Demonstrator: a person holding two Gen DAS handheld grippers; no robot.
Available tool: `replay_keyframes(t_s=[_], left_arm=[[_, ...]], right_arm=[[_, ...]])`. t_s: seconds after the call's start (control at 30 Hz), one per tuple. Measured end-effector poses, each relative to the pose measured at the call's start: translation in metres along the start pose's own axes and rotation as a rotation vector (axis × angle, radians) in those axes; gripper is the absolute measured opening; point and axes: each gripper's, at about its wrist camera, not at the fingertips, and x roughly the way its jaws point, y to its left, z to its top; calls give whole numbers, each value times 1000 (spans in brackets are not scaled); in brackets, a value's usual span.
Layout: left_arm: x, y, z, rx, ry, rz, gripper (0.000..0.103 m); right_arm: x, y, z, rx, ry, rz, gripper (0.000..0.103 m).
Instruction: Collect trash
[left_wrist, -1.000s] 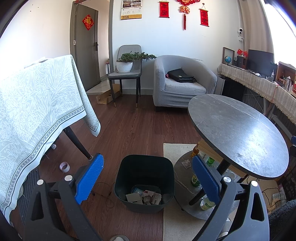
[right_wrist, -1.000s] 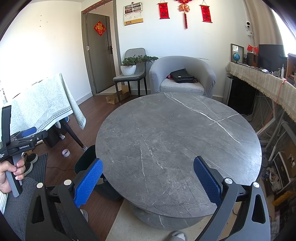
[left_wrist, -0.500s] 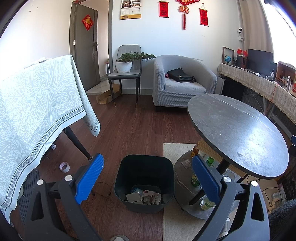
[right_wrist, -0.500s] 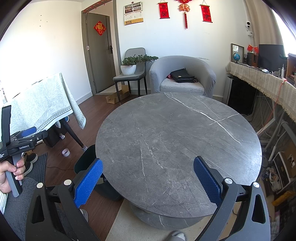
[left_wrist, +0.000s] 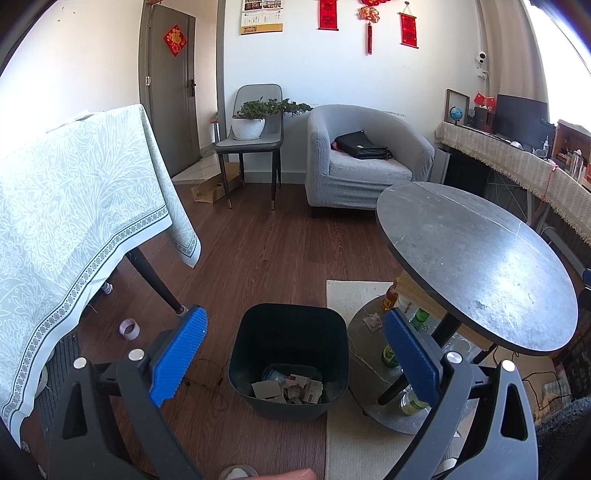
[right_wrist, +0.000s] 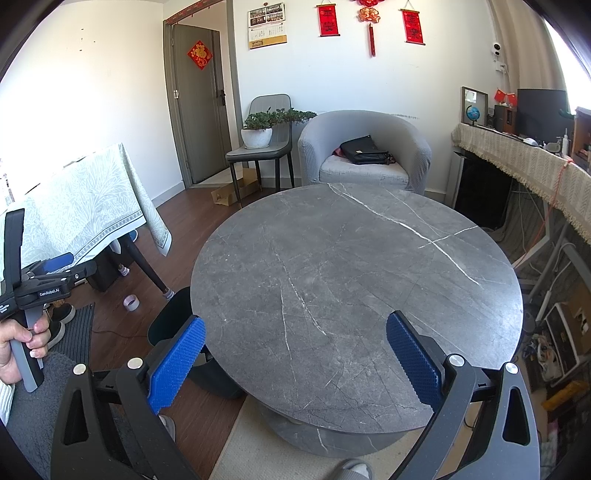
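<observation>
Right gripper (right_wrist: 295, 350): jaws wide apart, nothing between them, over the table's 6 o'clock edge.
Table (right_wrist: 369, 266): round, grey marble top, bare.
Bin (right_wrist: 173, 325): dark, on the floor at 9 o'clock, partly under the table.
Left gripper (right_wrist: 55, 264): far 9 o'clock, handle held in a hand (right_wrist: 14, 347).
Tape roll (right_wrist: 131, 302): on the floor beyond the bin.

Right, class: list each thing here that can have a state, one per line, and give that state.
Left gripper: open, empty.
Right gripper: open, empty.
Bin: upright, open, scraps at the bottom.
Round table: top bare.
Door: shut.
Bag: lying on the armchair.
Tape roll: lying on the floor.
</observation>
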Motion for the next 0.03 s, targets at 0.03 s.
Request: replay_keyframes(t_s=[0.03], left_arm=[[0,0,0,1,0,1,98]], right_arm=[[0,0,0,1,0,0,99]])
